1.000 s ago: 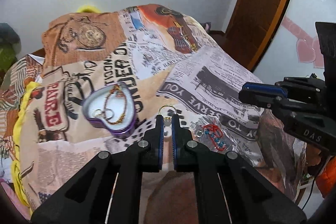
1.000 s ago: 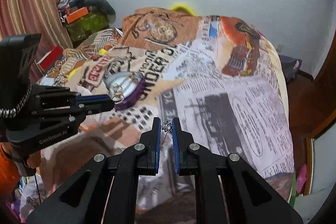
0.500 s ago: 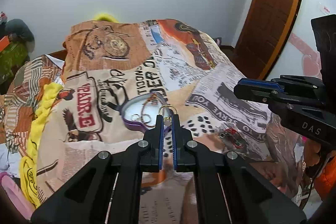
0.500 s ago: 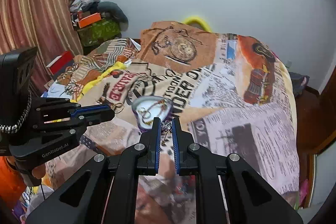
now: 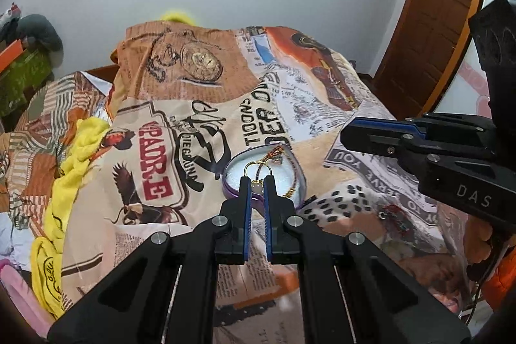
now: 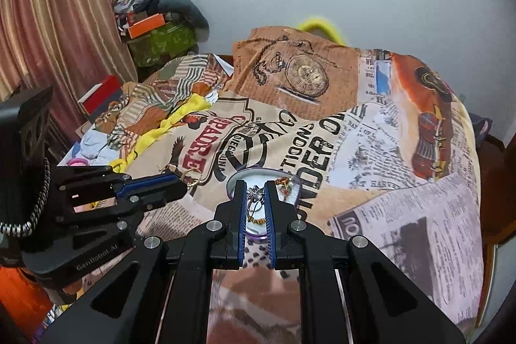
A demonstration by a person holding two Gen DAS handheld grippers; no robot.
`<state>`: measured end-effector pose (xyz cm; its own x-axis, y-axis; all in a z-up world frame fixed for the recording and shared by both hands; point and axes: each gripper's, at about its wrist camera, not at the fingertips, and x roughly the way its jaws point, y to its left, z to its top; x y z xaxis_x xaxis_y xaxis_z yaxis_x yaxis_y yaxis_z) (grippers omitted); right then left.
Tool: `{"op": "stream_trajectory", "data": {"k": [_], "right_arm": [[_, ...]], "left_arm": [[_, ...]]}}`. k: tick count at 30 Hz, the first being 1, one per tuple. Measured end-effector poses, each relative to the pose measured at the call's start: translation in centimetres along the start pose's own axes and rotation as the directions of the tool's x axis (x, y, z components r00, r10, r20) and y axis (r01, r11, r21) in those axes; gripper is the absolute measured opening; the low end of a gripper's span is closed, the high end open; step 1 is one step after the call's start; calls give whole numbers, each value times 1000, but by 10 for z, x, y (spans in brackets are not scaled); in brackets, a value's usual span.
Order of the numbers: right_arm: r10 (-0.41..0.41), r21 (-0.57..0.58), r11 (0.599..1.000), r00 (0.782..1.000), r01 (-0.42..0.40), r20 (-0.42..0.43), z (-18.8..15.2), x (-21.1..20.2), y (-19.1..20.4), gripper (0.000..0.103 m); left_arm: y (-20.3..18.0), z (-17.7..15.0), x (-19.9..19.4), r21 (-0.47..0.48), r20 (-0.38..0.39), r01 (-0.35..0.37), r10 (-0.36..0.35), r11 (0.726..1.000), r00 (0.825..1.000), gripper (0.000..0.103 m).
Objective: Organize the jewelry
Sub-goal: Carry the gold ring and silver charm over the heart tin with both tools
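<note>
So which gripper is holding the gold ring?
The left gripper. It pinches the gold ring, a plain round hoop, over the heart-shaped box. The right gripper holds a silver flower-shaped piece instead.

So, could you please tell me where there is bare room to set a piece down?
The white floor of the heart-shaped box is open along its left side; a chain crowds its right. The bedspread right of the box is free. Left of it, the left gripper blocks the way.
</note>
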<state>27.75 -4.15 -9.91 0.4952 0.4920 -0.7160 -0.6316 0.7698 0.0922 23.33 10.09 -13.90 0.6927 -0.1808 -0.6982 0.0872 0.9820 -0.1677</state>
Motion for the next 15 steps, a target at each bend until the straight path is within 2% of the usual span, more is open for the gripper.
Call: {"op": "stream_trajectory", "data": {"k": [8,15], "right_arm": [[6,24,1000,998,-4,-69,7,37,-4,9],[3,33,999,994,1,-113,12,62,-8,9]], "left_arm": [[15,1,44,-38,-63,25,-27,999,998,5],[16,6,75,-30,-100,31,-34,999,994,5]]}}
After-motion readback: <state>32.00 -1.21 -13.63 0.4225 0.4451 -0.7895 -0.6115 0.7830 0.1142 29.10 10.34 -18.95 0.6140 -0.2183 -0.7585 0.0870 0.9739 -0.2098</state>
